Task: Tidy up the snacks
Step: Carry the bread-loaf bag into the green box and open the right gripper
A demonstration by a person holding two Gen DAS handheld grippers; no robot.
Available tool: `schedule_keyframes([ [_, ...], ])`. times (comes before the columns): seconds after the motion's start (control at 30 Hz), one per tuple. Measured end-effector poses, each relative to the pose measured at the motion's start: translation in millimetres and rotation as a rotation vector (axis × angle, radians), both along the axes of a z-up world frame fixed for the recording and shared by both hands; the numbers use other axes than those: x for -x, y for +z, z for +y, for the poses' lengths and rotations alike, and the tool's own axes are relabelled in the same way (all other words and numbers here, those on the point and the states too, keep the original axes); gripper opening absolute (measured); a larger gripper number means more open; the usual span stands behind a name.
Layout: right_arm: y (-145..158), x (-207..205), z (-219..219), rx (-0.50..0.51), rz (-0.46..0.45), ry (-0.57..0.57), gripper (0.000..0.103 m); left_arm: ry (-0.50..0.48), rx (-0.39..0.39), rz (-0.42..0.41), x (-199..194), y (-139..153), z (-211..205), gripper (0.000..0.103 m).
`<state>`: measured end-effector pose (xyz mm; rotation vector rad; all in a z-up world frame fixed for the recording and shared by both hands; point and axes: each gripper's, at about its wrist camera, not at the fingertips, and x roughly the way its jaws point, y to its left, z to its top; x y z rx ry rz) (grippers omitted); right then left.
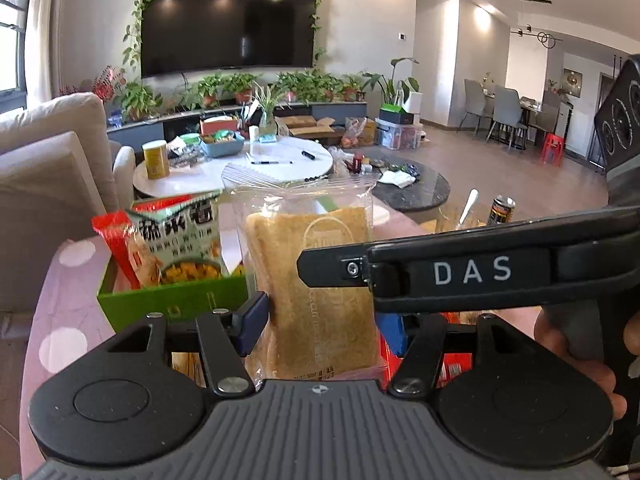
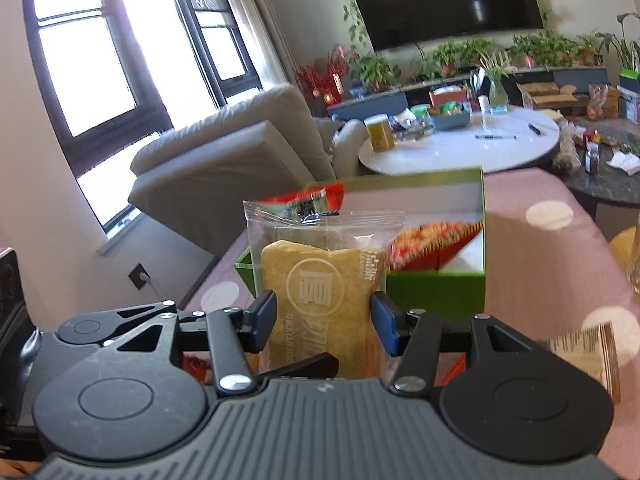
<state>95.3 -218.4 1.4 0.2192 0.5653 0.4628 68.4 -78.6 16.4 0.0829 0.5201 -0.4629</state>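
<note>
The bread bag (image 2: pixel 324 300) stands upright, pinched on both flanks by the right gripper (image 2: pixel 325 322) and likewise clamped in the left gripper (image 1: pixel 320 326), just in front of the green snack box (image 2: pixel 436 288) on the pink dotted tablecloth (image 2: pixel 536 240).

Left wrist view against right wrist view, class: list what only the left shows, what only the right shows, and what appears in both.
Only the left wrist view: the dining chairs, a dark drink can and the right gripper crossing in front of the bread.

Only the right wrist view: the tall window and a wall socket.

Both: the bagged bread slice clamped between blue pads, the green box of snacks, the television and the white round table.
</note>
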Motion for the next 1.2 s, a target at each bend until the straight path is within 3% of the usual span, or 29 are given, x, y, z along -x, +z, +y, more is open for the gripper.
schedule_keyframes([
  [0.43,14.3,-26.3,-9.1,-0.021,-0.062,-0.014,0.058,0.004,-0.022,-0.031,-32.1,12.5,-14.8,0.055],
  [0.9,25.8,-78.3,-30.0,-0.091,-0.105,-0.039,0.058,0.004,-0.026,-0.051,-101.7,18.1,-37.9,0.055],
  [1.2,15.9,-117.8,-32.3,-0.099,-0.069,-0.035,0.058,0.031,-0.048,-0.045,-141.0,11.9,-38.6,0.055],
])
